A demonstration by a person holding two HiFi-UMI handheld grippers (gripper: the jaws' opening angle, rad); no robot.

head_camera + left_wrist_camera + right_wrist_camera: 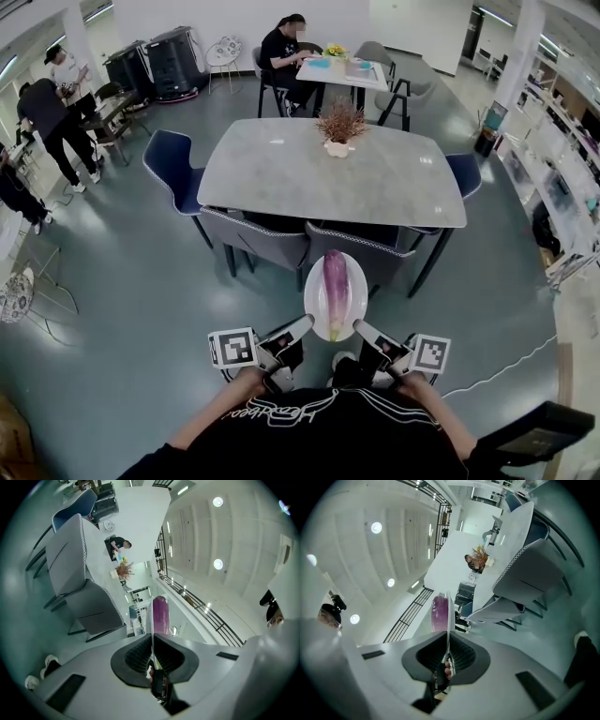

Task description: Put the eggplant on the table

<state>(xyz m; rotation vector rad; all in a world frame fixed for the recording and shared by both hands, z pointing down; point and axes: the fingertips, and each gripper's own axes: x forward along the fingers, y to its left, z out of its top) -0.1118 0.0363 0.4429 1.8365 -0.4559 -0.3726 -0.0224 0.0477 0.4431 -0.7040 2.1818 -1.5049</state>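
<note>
A long purple eggplant [335, 281] lies on a white oval plate [314, 302] carried in the air just short of the grey marble table [394, 183]. My left gripper [306, 324] is shut on the plate's near-left rim. My right gripper [360, 327] is shut on its near-right rim. In the left gripper view the plate [151, 623] shows edge-on between the shut pads of the left gripper [152, 651], with the eggplant [161, 615] beyond. The right gripper view shows the same: plate edge [448, 616], right gripper [446, 651], eggplant [439, 613].
Two grey chairs [255, 239] [380, 251] stand tucked in at the table's near edge, directly ahead of the plate. A potted dry plant [339, 127] stands on the table's far side. Blue chairs [173, 164] flank the table. People stand at far left; one sits at a back table.
</note>
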